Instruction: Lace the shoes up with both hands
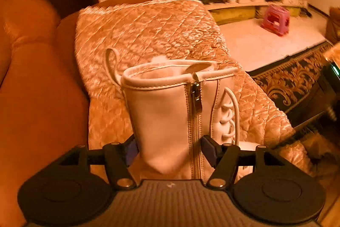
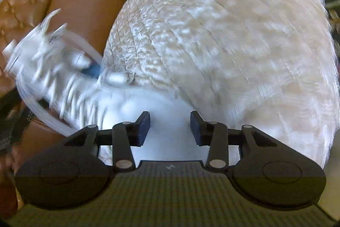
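Upright on the quilted cover, the white boot has its shaft between the spread fingers of the left gripper; whether they pinch it, I cannot tell. Beyond the boot's laces, the right gripper gapes over the toe, holding nothing.

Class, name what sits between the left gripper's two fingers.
The white boot's lower shaft sits between the left gripper's fingers, shown in the left wrist view.
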